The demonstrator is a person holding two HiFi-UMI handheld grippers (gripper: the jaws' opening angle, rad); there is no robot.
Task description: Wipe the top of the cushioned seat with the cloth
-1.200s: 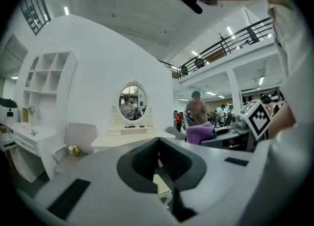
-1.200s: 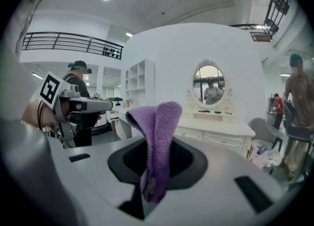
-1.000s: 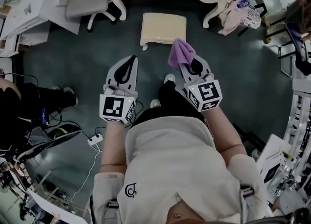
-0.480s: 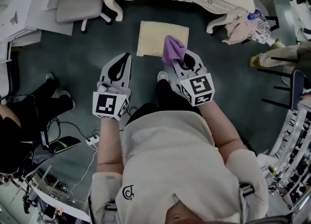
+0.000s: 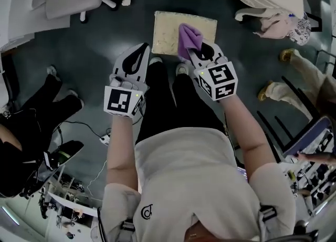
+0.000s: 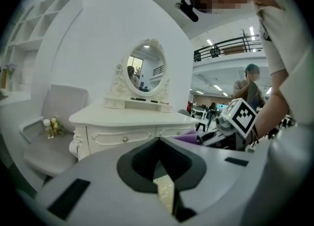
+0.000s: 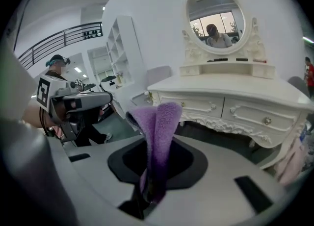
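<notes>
My right gripper (image 5: 201, 56) is clamped tight on the purple cloth (image 5: 189, 37), held over the near right part of the cushioned seat (image 5: 167, 32). I can't tell if it's touching. My left gripper (image 5: 140, 52) is closed on nothing, just beside the seat's near left corner. The dressing table (image 7: 230, 97) stands beyond.

A white dressing table (image 7: 230, 107) with an oval mirror (image 7: 216, 19) stands against a white wall (image 6: 98, 34), beside a grey chair (image 6: 54, 122).

Fuzzy purple cloth (image 5: 189, 40); cream mottled fabric cushioned seat (image 5: 169, 31).
</notes>
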